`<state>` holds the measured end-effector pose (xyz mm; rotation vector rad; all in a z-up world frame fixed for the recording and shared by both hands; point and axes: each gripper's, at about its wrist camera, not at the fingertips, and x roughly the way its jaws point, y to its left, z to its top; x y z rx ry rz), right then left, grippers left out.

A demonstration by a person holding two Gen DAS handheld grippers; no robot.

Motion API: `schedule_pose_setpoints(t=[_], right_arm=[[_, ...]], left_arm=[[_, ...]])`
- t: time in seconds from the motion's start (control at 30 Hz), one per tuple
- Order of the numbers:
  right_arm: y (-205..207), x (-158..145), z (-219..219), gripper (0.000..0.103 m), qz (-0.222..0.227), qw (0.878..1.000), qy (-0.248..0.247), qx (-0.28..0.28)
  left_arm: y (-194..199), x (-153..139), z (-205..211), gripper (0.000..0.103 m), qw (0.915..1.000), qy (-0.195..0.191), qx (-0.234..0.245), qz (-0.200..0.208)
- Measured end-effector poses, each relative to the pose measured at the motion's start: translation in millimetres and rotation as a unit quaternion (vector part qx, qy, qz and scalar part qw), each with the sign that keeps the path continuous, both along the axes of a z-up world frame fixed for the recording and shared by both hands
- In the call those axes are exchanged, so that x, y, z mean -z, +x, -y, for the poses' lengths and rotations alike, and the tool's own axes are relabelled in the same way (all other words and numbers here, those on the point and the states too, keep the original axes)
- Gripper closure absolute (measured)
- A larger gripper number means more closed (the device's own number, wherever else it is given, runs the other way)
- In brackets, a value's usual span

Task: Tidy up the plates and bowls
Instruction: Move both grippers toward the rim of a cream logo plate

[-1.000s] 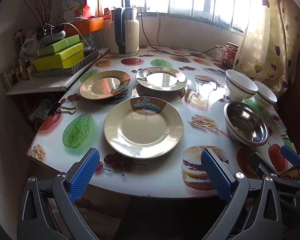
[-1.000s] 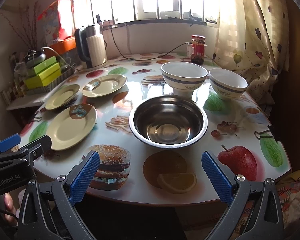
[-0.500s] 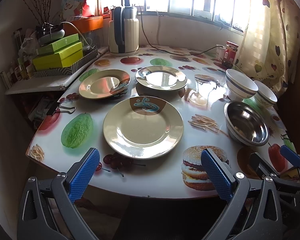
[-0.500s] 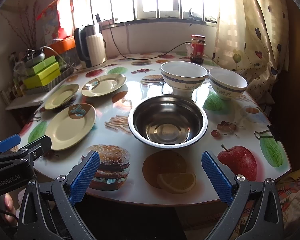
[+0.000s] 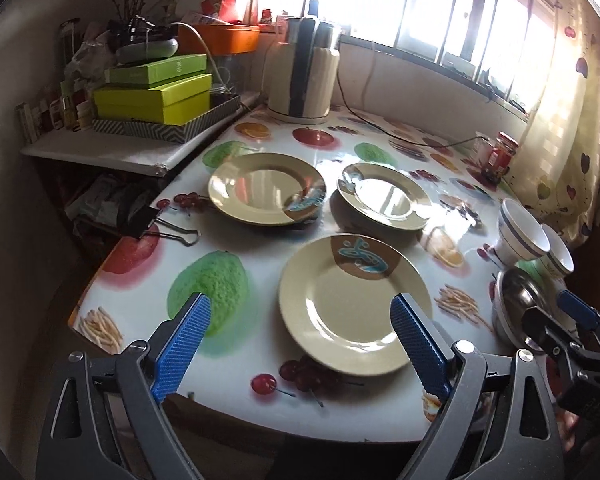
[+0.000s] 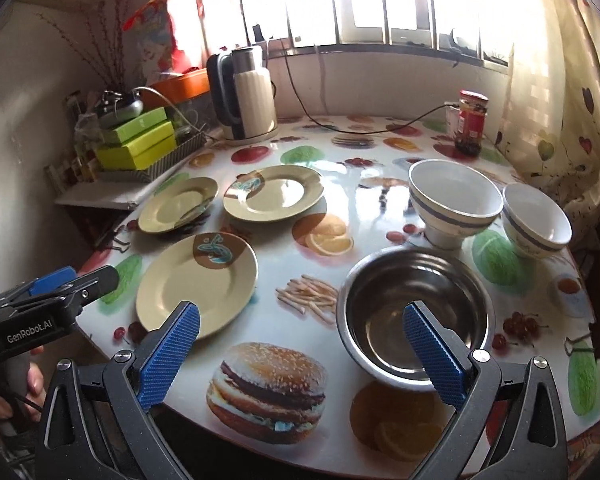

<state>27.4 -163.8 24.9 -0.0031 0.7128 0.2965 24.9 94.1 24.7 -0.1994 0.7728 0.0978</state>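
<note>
Left claw wide, empty, jaws just narrowing slightly, over near plate at worktop front. Right claw spread, empty, above steel bowl; white bowls behind.

Left gripper jaws wide, just been closing slightly, empty; right gripper apparently open.
</note>
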Motion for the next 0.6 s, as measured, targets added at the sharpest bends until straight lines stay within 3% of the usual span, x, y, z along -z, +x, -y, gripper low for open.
schedule_pose_setpoints(t=[0.13, 0.3, 0.47, 0.53, 0.6], right_arm=[[25, -14, -22, 0.001, 0.013, 1.0, -0.01, -0.024], [60, -34, -57, 0.01, 0.026, 0.996, -0.001, -0.087], [99, -39, -94, 0.013, -0.002, 0.993, -0.003, -0.122], [116, -39, -107, 0.023, -0.012, 0.99, -0.001, -0.14], [134, -39, -118, 0.024, -0.021, 0.988, 0.001, -0.15]], left_arm=[[15, -8, -32, 0.02, 0.9998, -0.008, -0.019, 0.005], [36, -15, -70, 0.029, 0.9986, -0.028, -0.044, 0.005], [62, -15, -97, 0.032, 0.9979, -0.037, -0.053, -0.002], [73, -12, -107, 0.033, 0.9977, -0.051, -0.045, -0.002], [84, -9, -113, 0.033, 0.9977, -0.049, -0.046, -0.013]])
